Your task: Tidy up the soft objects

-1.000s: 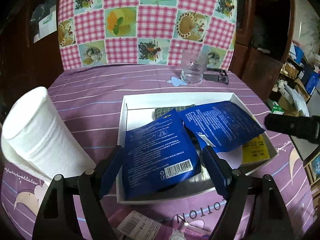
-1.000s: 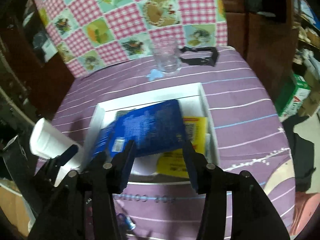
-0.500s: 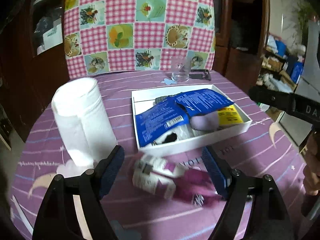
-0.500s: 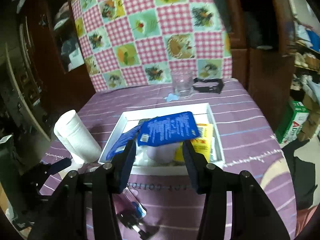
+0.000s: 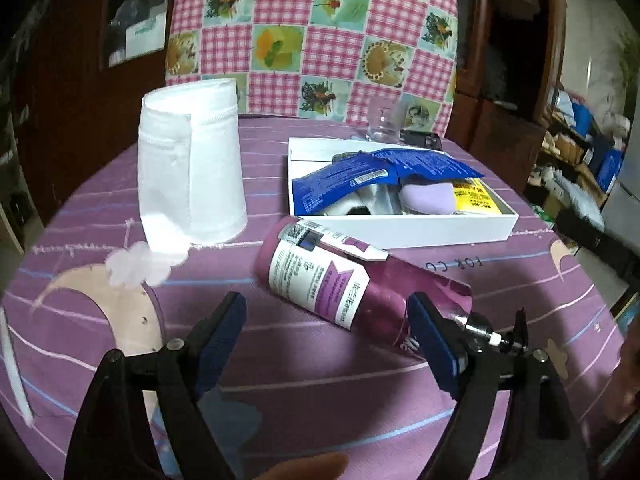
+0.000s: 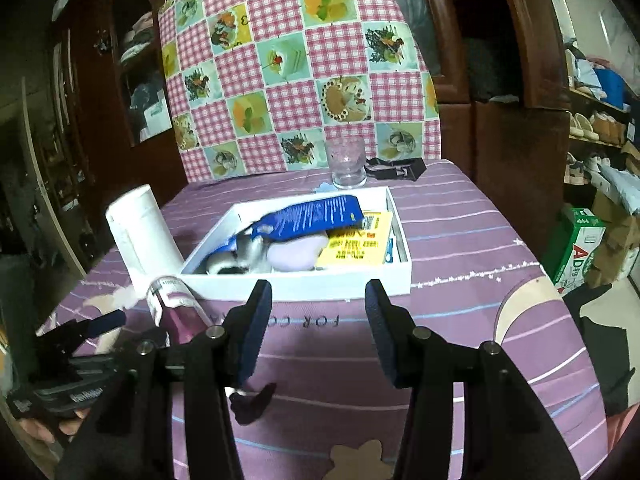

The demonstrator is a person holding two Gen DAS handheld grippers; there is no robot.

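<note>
Soft objects already fill the white tray (image 5: 400,228), which stands on the purple tabletop (image 5: 300,392): blue packets (image 5: 352,184), a lilac pad (image 5: 428,200) and a yellow pack (image 5: 476,198) lie inside it. At the left a white paper roll (image 5: 188,164) stands upright, well apart from the tray. Next to it, in front of the tray, a pink bottle (image 5: 360,284) lies on its side. The left gripper (image 5: 328,340) hovers just before this bottle with its fingers spread wide; its jaws have just been opening a little more, and only the bottle's neck end lies close to the right finger, not pinched. At the right, the right gripper (image 6: 316,320) hangs above bare cloth in front of the tray, fingers half spread and holding nothing.

The step in hand seems to be the choice of the next item outside the tray. The next move probably calls for lowering the left fingers around the bottle's body, or turning toward the roll.

Readable writing: "FOR CO" upside down on the cloth; the bottle label is too blurred.
</note>
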